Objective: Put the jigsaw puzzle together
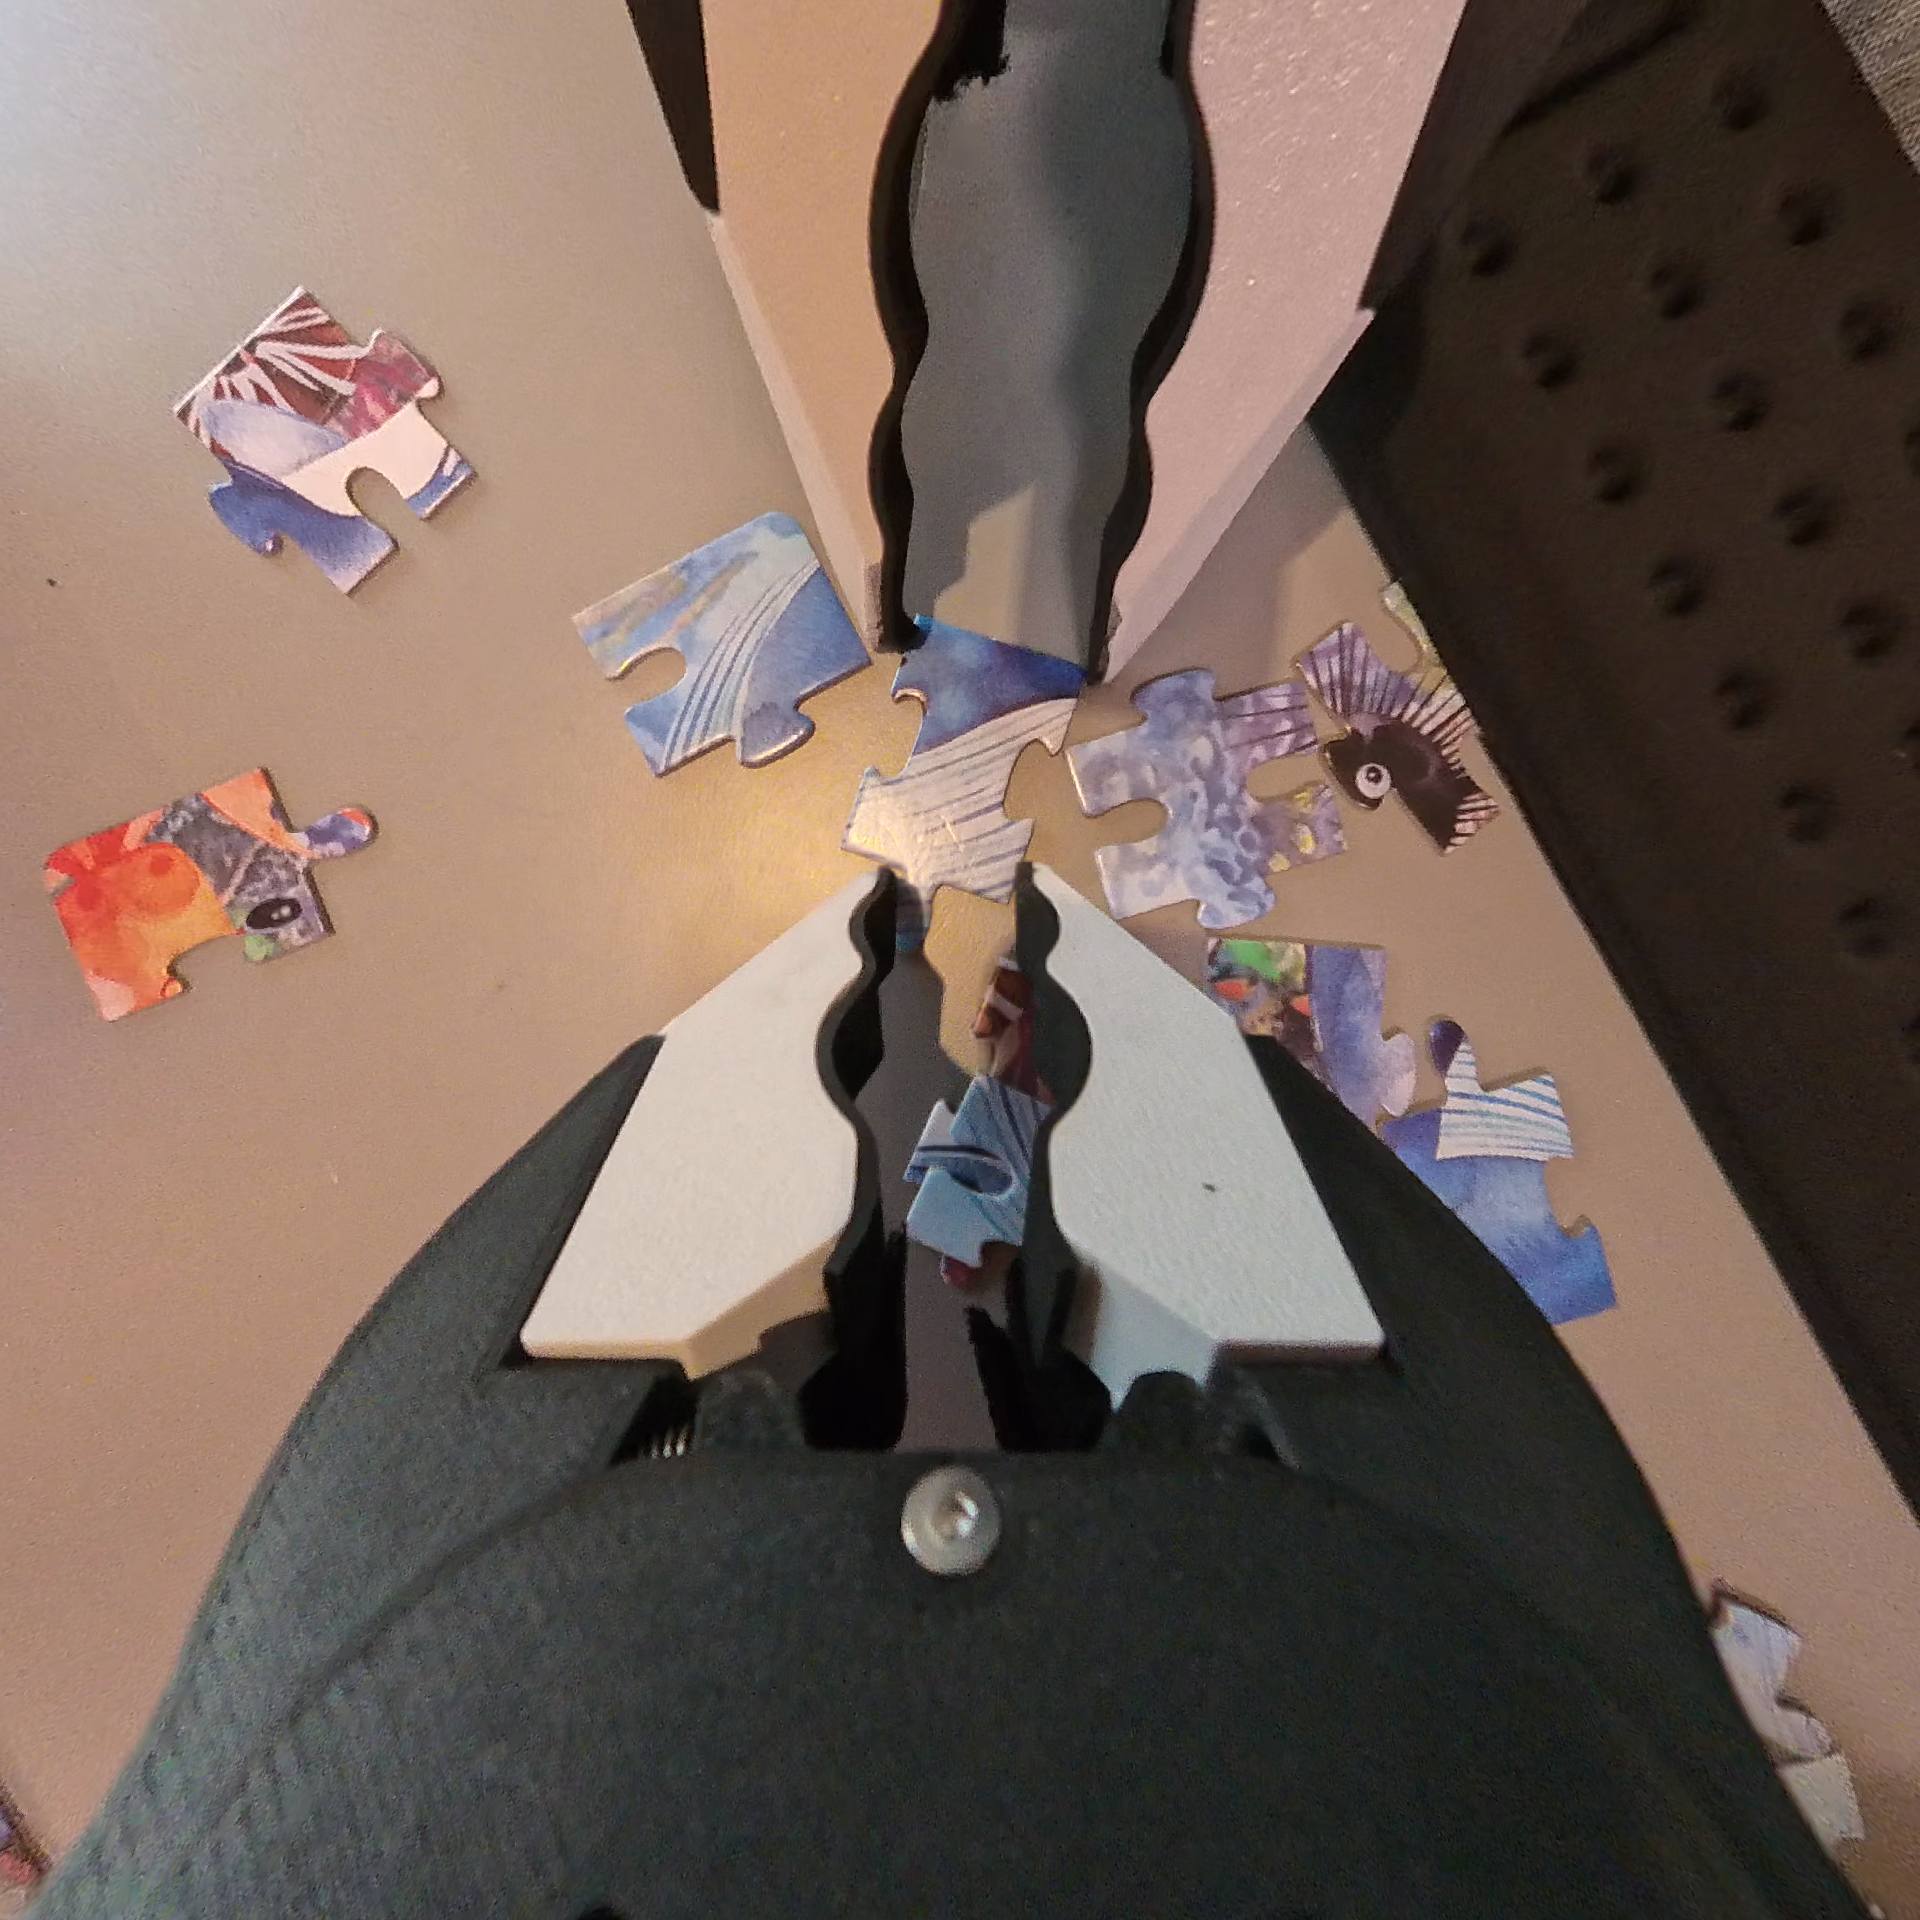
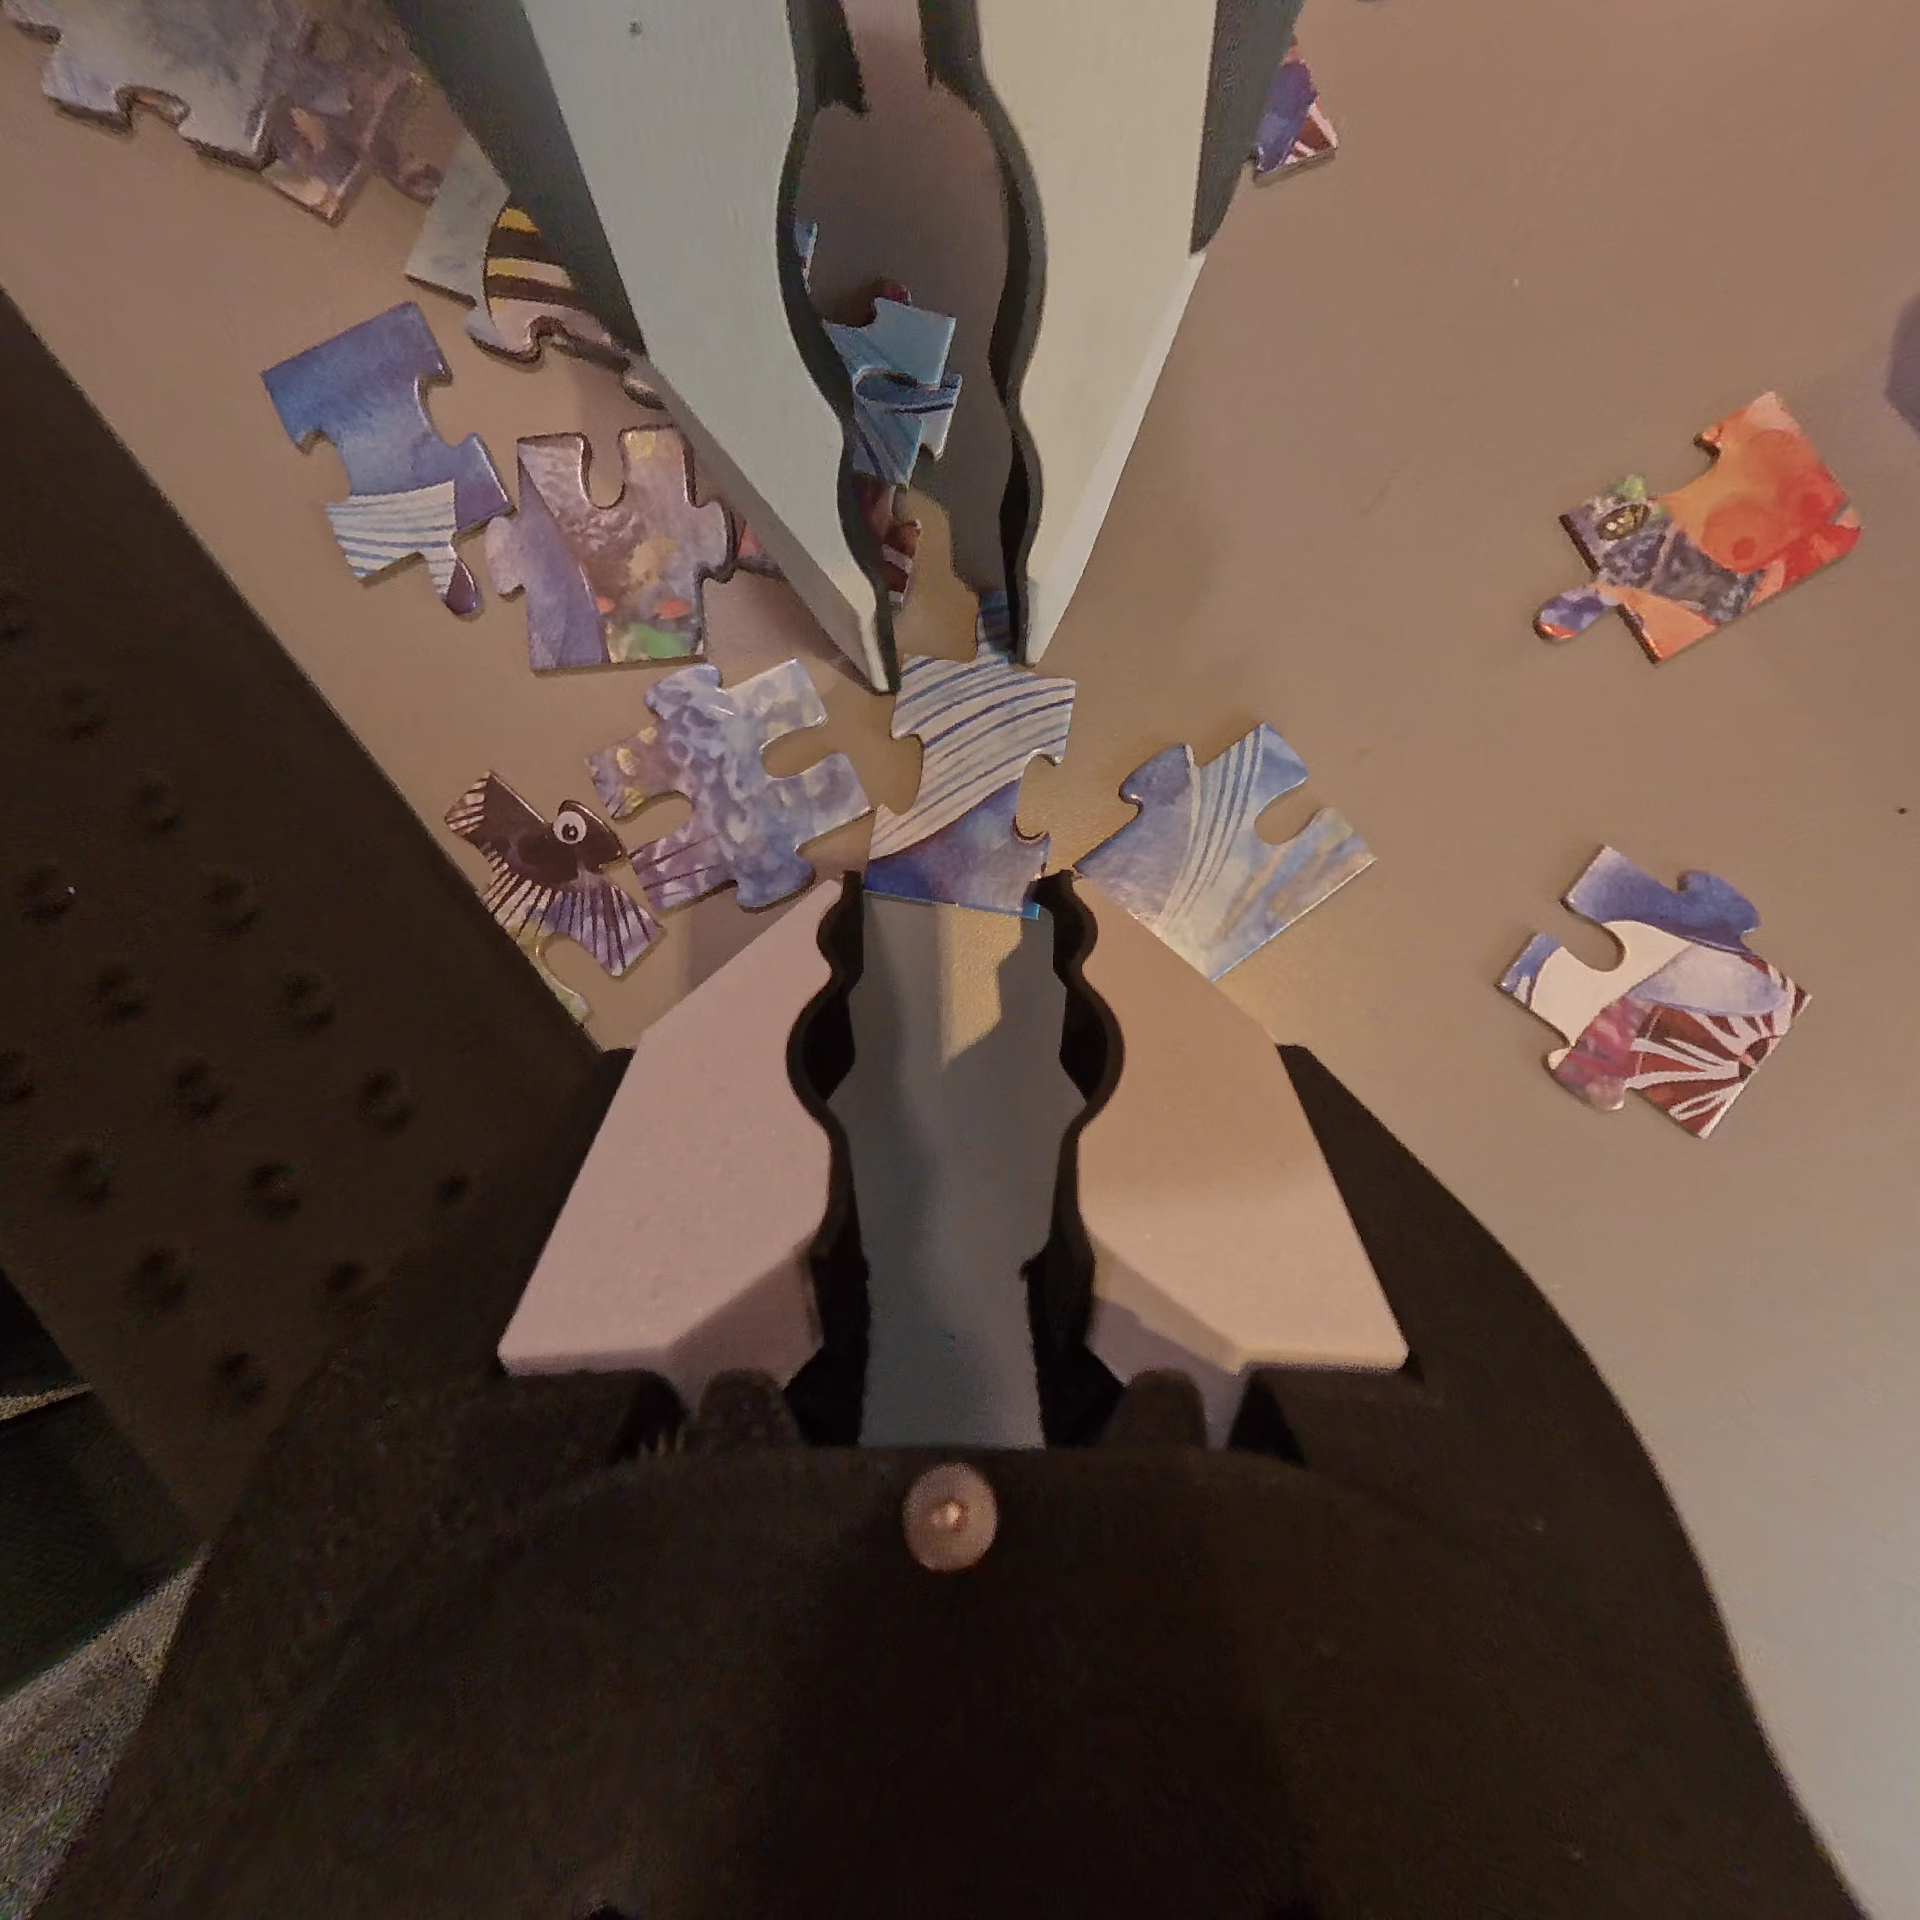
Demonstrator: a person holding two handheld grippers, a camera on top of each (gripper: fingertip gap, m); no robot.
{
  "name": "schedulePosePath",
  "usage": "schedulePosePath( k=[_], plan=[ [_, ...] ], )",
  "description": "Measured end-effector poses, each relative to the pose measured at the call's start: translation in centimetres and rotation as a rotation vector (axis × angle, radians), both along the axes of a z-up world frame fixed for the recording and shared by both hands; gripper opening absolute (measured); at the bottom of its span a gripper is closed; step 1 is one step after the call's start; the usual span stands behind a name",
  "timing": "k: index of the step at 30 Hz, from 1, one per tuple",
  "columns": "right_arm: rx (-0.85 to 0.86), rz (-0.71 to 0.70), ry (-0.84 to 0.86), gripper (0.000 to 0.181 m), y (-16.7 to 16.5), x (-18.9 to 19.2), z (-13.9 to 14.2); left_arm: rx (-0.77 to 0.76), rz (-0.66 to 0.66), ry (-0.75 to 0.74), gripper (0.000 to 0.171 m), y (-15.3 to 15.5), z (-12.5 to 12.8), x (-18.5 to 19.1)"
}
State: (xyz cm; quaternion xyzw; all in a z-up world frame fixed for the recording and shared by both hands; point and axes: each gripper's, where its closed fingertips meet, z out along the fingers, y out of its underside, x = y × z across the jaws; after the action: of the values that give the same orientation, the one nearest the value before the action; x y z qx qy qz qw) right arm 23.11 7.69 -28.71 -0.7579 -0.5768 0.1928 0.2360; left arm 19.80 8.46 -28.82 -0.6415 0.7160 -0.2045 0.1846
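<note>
While my left tongs (image 1: 951, 883) stand nearly closed, they grip a pale blue striped piece (image 1: 977, 1153) on edge, deep between the pads, with a dark red piece behind it. Just past their tips the middle piece (image 1: 966, 769) lies flat on the tan tabletop (image 1: 468, 1195). It is white with blue stripes at my end and deep blue at the far end. My right tongs (image 2: 951, 883) meet it from the opposite side, set narrow, their tips on either side of its blue edge; I cannot tell whether they pinch it. A blue swirled piece (image 1: 727, 665) lies close on one side and a mottled lavender piece (image 1: 1195, 810) on the other, neither joined to it. Beyond the lavender one a dark fish piece (image 1: 1392, 758) sits against a black perforated board (image 1: 1662, 520). Well apart lie an orange piece (image 1: 187, 894) and a red-fronded piece (image 1: 322, 436).
</note>
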Motion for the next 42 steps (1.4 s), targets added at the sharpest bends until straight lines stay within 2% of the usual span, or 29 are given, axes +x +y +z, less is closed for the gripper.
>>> schedulePosePath(
  k=[9,15,16,17,20,27,33,35,42],
  plan=[
    [0.012,-0.085,0.058,0.030,0.2,-0.7,0.0,0.028,-0.015,-0.024,0.020,-0.1,0.0,0.2],
    [0.067,-0.104,0.060,0.029,0.2,-0.7,0.1,0.131,-0.032,-0.028,0.019,-0.1,0.1,0.2],
    [0.084,-0.108,0.056,0.029,0.2,-0.7,0.2,0.153,-0.035,-0.033,0.017,-0.1,0.2,0.2],
    [0.110,-0.113,0.048,0.029,0.3,-0.7,0.2,0.173,-0.050,-0.031,0.007,-0.2,0.1,0.1],
    [0.164,-0.122,0.029,0.029,0.5,-0.7,0.3,0.237,-0.054,-0.042,0.007,-0.1,0.1,0.1],
    [0.235,-0.176,0.006,0.029,1.3,-0.9,0.4,0.282,-0.026,-0.057,0.011,1.0,0.5,0.0],
    [0.203,-0.336,0.015,0.029,2.9,-0.9,0.4,0.262,-0.016,-0.049,0.009,1.7,0.5,0.4],
    [0.184,-0.344,0.024,0.020,2.8,-1.3,0.4,0.252,-0.026,-0.035,0.006,1.8,0.1,0.6],
    [0.182,-0.328,0.043,0.024,2.8,-1.2,0.9,0.227,-0.047,-0.027,0.005,2.2,0.2,0.7]
  ],
)
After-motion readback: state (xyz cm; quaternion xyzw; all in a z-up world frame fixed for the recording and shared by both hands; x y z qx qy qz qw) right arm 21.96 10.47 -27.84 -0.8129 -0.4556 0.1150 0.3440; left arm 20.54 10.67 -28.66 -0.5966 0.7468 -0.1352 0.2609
